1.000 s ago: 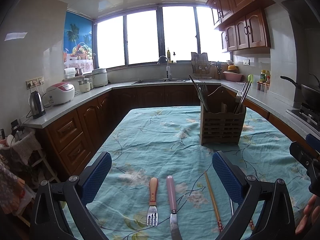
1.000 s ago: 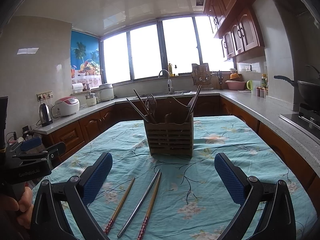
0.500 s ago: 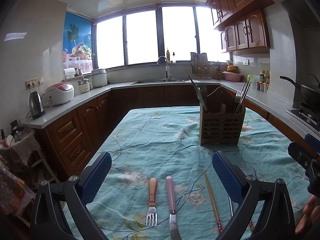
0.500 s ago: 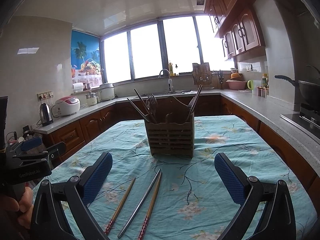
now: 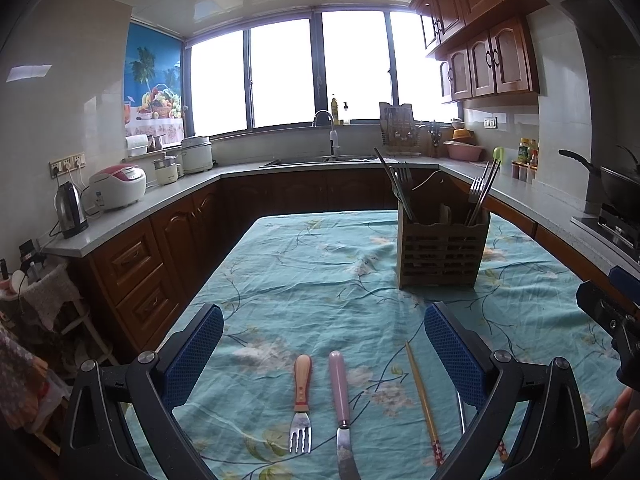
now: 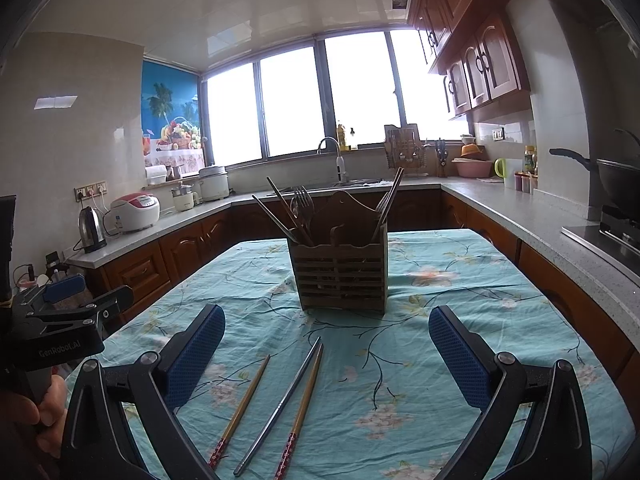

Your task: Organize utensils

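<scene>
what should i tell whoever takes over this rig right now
Left gripper: open, empty, above the fork and pink-handled knife.
Right gripper: open, empty, above two wooden chopsticks and a metal one.
Wooden holder stands upright on the tablecloth, already holding some utensils.
Left: these five loose pieces lie flat, not yet in the holder.

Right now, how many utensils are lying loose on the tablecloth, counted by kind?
Fork: 1
Knife: 1
Wooden chopsticks: 2
Metal chopstick: 1
Total: 5
</scene>
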`<state>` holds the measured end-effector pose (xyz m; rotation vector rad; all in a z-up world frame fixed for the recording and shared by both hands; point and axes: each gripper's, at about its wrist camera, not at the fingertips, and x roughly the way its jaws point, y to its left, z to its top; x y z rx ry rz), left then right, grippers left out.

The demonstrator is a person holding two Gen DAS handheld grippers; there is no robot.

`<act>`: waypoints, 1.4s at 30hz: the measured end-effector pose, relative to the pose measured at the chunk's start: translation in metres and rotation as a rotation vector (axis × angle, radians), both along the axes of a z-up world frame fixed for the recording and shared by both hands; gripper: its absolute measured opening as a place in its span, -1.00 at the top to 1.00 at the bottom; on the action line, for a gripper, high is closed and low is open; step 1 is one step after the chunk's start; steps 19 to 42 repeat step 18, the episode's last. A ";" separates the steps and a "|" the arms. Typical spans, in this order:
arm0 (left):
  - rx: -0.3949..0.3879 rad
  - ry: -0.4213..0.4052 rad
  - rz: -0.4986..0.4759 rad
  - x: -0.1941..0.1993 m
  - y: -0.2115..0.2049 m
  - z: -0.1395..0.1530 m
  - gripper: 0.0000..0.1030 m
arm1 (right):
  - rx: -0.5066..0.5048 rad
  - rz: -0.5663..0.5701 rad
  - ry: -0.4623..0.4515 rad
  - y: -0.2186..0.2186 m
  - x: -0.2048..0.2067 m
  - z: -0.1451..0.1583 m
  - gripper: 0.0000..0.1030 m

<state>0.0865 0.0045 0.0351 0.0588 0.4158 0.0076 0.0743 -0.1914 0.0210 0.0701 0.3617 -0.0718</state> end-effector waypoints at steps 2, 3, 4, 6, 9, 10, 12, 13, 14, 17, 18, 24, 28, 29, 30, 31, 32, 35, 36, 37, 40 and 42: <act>0.001 -0.001 -0.001 0.000 0.000 0.000 -0.98 | 0.000 -0.001 0.001 -0.002 0.000 -0.001 -1.00; 0.001 -0.001 -0.002 0.001 0.000 0.000 -0.98 | 0.001 -0.001 0.001 -0.002 0.000 -0.001 -1.00; 0.001 -0.001 -0.003 0.001 0.000 -0.001 -0.98 | 0.002 -0.001 0.001 -0.002 0.001 -0.001 -1.00; -0.001 0.001 -0.005 0.003 0.000 -0.001 -0.98 | 0.003 -0.001 0.001 -0.002 0.001 -0.001 -1.00; -0.006 0.003 -0.009 0.004 -0.001 -0.001 -0.98 | 0.002 -0.001 0.002 -0.001 0.001 -0.001 -1.00; -0.007 0.004 -0.009 0.005 -0.002 -0.002 -0.98 | 0.003 -0.001 0.002 -0.002 0.001 -0.001 -1.00; -0.008 0.005 -0.012 0.006 -0.003 -0.002 -0.98 | 0.005 -0.002 0.004 0.000 0.001 -0.002 -1.00; -0.009 0.006 -0.013 0.006 -0.004 -0.002 -0.98 | 0.007 -0.003 0.005 -0.002 0.002 -0.002 -1.00; -0.010 0.008 -0.013 0.007 -0.005 -0.003 -0.98 | 0.008 -0.003 0.007 -0.001 0.002 -0.003 -1.00; -0.020 0.016 -0.020 0.009 -0.006 -0.003 -0.98 | 0.016 -0.005 0.012 -0.005 0.003 -0.005 -1.00; -0.023 0.019 -0.022 0.010 -0.007 -0.004 -0.98 | 0.019 -0.006 0.016 -0.005 0.004 -0.006 -1.00; -0.023 0.019 -0.022 0.010 -0.007 -0.004 -0.98 | 0.019 -0.006 0.016 -0.005 0.004 -0.006 -1.00; -0.023 0.019 -0.022 0.010 -0.007 -0.004 -0.98 | 0.019 -0.006 0.016 -0.005 0.004 -0.006 -1.00; -0.023 0.019 -0.022 0.010 -0.007 -0.004 -0.98 | 0.019 -0.006 0.016 -0.005 0.004 -0.006 -1.00; -0.023 0.019 -0.022 0.010 -0.007 -0.004 -0.98 | 0.019 -0.006 0.016 -0.005 0.004 -0.006 -1.00; -0.023 0.019 -0.022 0.010 -0.007 -0.004 -0.98 | 0.019 -0.006 0.016 -0.005 0.004 -0.006 -1.00; -0.023 0.019 -0.022 0.010 -0.007 -0.004 -0.98 | 0.019 -0.006 0.016 -0.005 0.004 -0.006 -1.00; -0.023 0.019 -0.022 0.010 -0.007 -0.004 -0.98 | 0.019 -0.006 0.016 -0.005 0.004 -0.006 -1.00; -0.023 0.019 -0.022 0.010 -0.007 -0.004 -0.98 | 0.019 -0.006 0.016 -0.005 0.004 -0.006 -1.00; -0.023 0.019 -0.022 0.010 -0.007 -0.004 -0.98 | 0.019 -0.006 0.016 -0.005 0.004 -0.006 -1.00; -0.023 0.019 -0.022 0.010 -0.007 -0.004 -0.98 | 0.019 -0.006 0.016 -0.005 0.004 -0.006 -1.00; -0.023 0.019 -0.022 0.010 -0.007 -0.004 -0.98 | 0.019 -0.006 0.016 -0.005 0.004 -0.006 -1.00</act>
